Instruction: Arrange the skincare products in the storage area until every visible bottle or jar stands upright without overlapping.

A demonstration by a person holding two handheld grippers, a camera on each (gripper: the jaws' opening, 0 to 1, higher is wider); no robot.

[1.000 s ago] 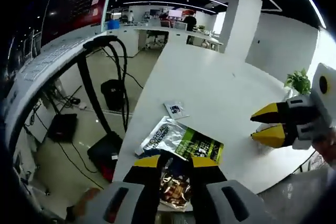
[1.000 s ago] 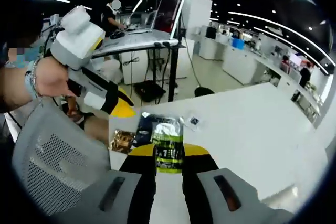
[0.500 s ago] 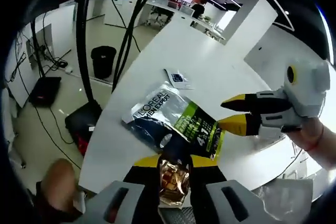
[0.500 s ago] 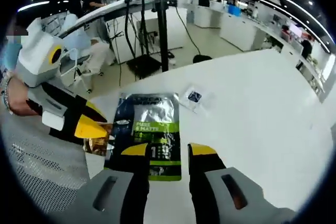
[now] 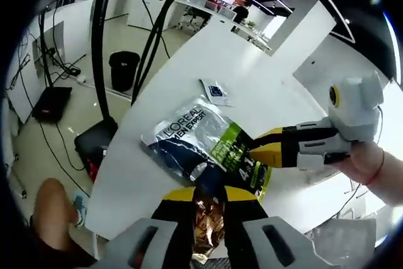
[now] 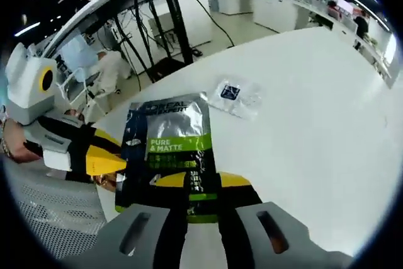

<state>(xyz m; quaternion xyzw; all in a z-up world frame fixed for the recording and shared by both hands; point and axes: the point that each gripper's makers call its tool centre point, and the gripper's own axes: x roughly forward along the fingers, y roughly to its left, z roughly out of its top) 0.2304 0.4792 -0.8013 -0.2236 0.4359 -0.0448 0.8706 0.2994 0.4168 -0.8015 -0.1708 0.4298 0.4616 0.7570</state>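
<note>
A white tabletop (image 6: pixel 315 92) is seen in an open office. A silver, dark blue and green skincare sachet (image 6: pixel 170 149) lies flat near the tabletop's near edge. In the right gripper view, the right gripper (image 6: pixel 187 184) has its yellow-tipped jaws closed on the sachet's near green end. In the left gripper view, the left gripper (image 5: pixel 205 194) has its jaws clenched on a small shiny bronze packet (image 5: pixel 207 218), just beside the sachet's dark end. A small clear packet with a blue square (image 6: pixel 236 97) lies farther off on the tabletop, apart from the sachet. A person's hand (image 5: pixel 371 168) is seen holding the right gripper.
</note>
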